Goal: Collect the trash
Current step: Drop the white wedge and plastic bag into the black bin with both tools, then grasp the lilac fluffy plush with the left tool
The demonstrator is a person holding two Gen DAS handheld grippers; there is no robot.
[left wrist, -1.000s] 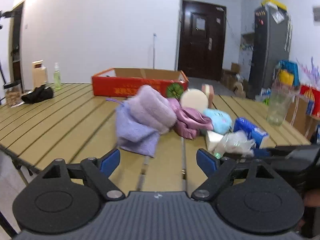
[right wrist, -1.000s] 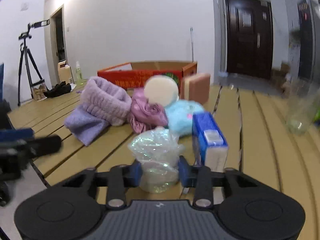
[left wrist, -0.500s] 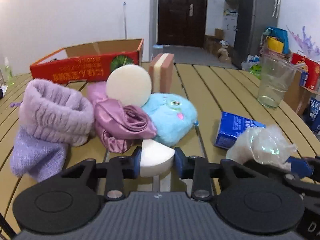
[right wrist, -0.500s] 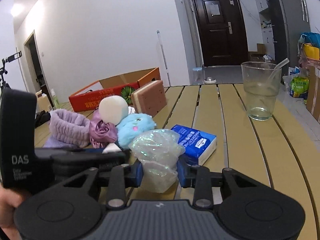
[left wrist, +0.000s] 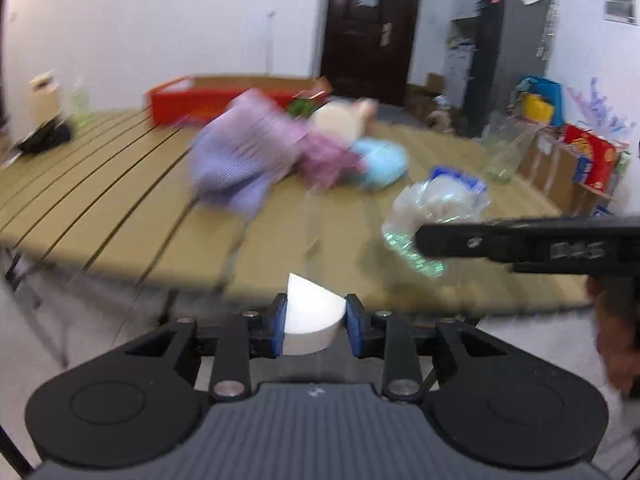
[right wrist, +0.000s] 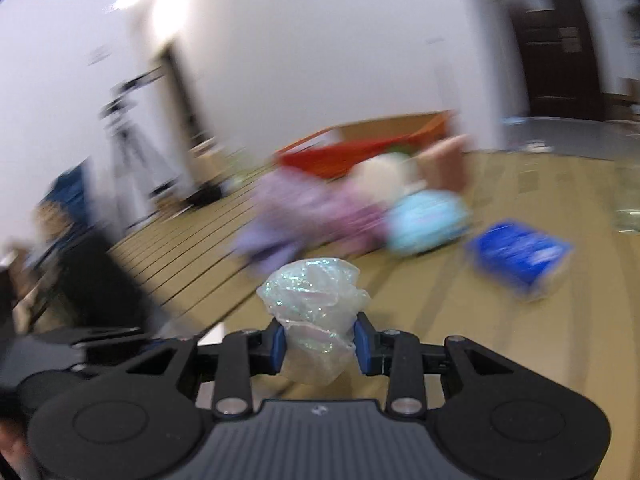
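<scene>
Two bits of trash are in hand, one per gripper. The left gripper [left wrist: 315,318] has its blue pads pinched on a white wedge-shaped foam piece [left wrist: 313,312], flat sides against the pads, point sticking up and fwd; it's held off the near edge of the tan slatted table [left wrist: 120,200], over the floor. The right gripper [right wrist: 319,338] pinches a crumpled iridescent clear plastic wrapper [right wrist: 314,300] at its lower bunched part, w/ the puffed top bulging free above the pads; it hangs just above the table's near edge.

Handling, as I judge it: the foam looks v. light and fairly stiff but dentable, so a modest squeeze on the flat faces is right; grabbing the curved side would likely let it roll out. The wrapper is near weightless, soft, springy and slick. It'll compress to almost nothing, so pinch deep at the gathered neck, not the loose puff, or it may slide out during a quick swing. Neither is fragile.

Rest of the table is blurred: a purple knit cloth pile [left wrist: 240,160], a light-blue plush toy [right wrist: 428,220], a blue tissue pack [right wrist: 516,252], a red cardboard box [left wrist: 180,100] at the far side. No bin is visible, so where to drop: can't tell.
</scene>
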